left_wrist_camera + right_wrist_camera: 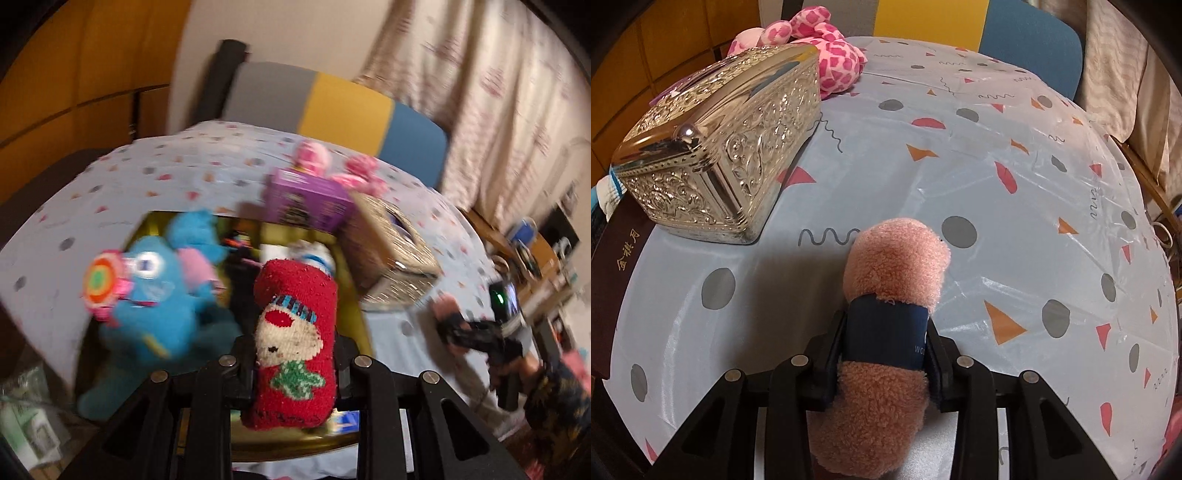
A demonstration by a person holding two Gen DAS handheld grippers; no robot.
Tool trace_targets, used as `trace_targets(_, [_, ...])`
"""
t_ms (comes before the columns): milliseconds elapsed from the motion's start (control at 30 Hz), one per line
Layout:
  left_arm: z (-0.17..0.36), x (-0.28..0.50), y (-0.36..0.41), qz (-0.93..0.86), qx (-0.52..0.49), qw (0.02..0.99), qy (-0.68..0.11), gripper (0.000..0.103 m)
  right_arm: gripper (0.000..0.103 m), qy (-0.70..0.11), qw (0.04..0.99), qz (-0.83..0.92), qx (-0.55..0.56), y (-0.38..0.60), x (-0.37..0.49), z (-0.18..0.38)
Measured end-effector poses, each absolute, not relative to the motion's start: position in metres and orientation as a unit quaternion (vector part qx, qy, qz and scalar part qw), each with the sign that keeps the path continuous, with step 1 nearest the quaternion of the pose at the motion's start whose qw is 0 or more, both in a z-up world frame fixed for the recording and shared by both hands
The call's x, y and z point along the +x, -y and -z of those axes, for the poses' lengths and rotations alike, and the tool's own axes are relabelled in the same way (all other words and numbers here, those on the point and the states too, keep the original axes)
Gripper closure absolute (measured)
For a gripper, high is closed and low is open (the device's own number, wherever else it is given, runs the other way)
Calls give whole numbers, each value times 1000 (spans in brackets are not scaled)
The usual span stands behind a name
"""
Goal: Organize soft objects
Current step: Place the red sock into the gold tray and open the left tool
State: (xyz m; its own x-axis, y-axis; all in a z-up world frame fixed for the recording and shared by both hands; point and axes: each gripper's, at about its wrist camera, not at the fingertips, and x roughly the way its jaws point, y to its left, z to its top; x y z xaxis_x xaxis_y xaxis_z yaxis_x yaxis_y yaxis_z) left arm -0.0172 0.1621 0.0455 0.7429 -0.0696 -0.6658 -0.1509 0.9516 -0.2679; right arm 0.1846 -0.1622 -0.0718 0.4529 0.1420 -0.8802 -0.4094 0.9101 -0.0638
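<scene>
My left gripper (295, 363) is shut on a red fuzzy Christmas sock roll (295, 332) and holds it above a gold-lined open box (364, 325). A blue plush toy (162, 295) with a round striped lollipop sits in that box at the left. My right gripper (886, 341) is shut on a rolled pink fleece cloth with a navy band (894, 295), just over the light-blue patterned tablecloth (997, 184). The right gripper also shows in the left wrist view (461, 328), far right. A pink spotted plush (827, 55) lies at the table's far side.
An ornate silver metal box (713, 147) stands on the table left of my right gripper. A purple carton (306, 199) stands behind the open box. A dark maroon box edge (613, 280) is at the left. A grey, yellow and blue chair (332, 107) is behind the table.
</scene>
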Motion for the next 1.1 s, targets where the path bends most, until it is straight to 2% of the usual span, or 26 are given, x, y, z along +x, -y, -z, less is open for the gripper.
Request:
trace_targets(200, [-42,-18,-222,-54,-252,898,-358,77,66,-492,843,-161,-144,161,178,71])
trace_targets(400, [-42,11,-232,-36,-302,882,-360,77,66,-489,844,-160,-150,161,175,70])
trace_targets(600, [-31,55,-232,-46,-284,882,-375,76,66,-488,843,-162,-157,160,173,69])
trace_targets(833, [24,101,-235,-89,-239,863,-436,72,66,-487,842,-164,-162,160,173,69])
trace_targets(900, [32,103,-235,-92,-228,863,-441,64,66,-488,842,-165,-160,160,175,69])
trace_targets(1000, [27,100,-228,-80,-203,876,-431,47,65,-489,841,-166,-160,160,179,70])
trace_targets(1033, [26,97,-228,-73,-209,876,-429,38,65,-489,841,-166,-160,160,179,70])
trace_targets(1100, [20,92,-225,-74,-195,881,-425,36,65,-489,841,-166,-160,159,181,71])
